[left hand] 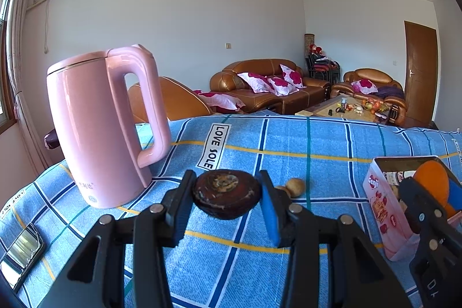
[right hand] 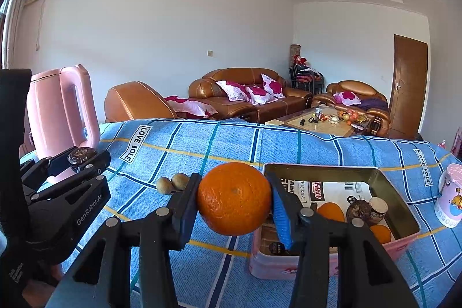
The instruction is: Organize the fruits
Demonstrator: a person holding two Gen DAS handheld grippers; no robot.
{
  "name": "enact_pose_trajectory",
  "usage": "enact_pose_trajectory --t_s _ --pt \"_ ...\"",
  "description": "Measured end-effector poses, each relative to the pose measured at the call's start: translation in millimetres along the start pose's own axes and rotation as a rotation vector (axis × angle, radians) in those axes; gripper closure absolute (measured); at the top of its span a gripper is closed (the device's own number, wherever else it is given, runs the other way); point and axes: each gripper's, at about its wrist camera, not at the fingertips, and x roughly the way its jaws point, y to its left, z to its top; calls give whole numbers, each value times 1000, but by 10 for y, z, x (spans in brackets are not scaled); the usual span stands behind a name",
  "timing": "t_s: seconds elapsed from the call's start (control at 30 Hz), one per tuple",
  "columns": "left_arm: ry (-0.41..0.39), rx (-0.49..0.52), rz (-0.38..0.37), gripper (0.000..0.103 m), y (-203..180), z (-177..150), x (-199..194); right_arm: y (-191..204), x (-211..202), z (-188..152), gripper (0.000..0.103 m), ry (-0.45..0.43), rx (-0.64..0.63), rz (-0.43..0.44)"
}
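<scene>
My left gripper [left hand: 227, 199] is shut on a dark brown round fruit [left hand: 226, 193] and holds it above the blue checked cloth; it also shows in the right wrist view [right hand: 81, 157]. My right gripper [right hand: 234, 199] is shut on an orange [right hand: 234, 198], held at the left edge of the pink tin box [right hand: 404, 210]. The box holds two oranges [right hand: 330, 211], a dark fruit [right hand: 358, 210] and packets. Two small brown kiwis [right hand: 172, 183] lie on the cloth left of the orange. In the left wrist view the right gripper [left hand: 433, 194] and box [left hand: 381, 201] are at the right.
A pink kettle [left hand: 98, 129] stands at the cloth's left. A phone [left hand: 21, 253] lies near the front left edge. A pink cup [right hand: 450, 197] stands right of the box. Sofas and a coffee table are behind.
</scene>
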Motion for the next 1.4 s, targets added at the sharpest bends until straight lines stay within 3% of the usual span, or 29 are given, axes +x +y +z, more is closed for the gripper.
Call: enact_pose_trajectory --t_s 0.83,1.4 --pt "6 30 -55 58 -441 -22 -191 -358 -201 -65 55 3 7 -41" --pt "-5 61 -117 58 -859 -28 -306 -903 -305 -102 55 -4 8 -111"
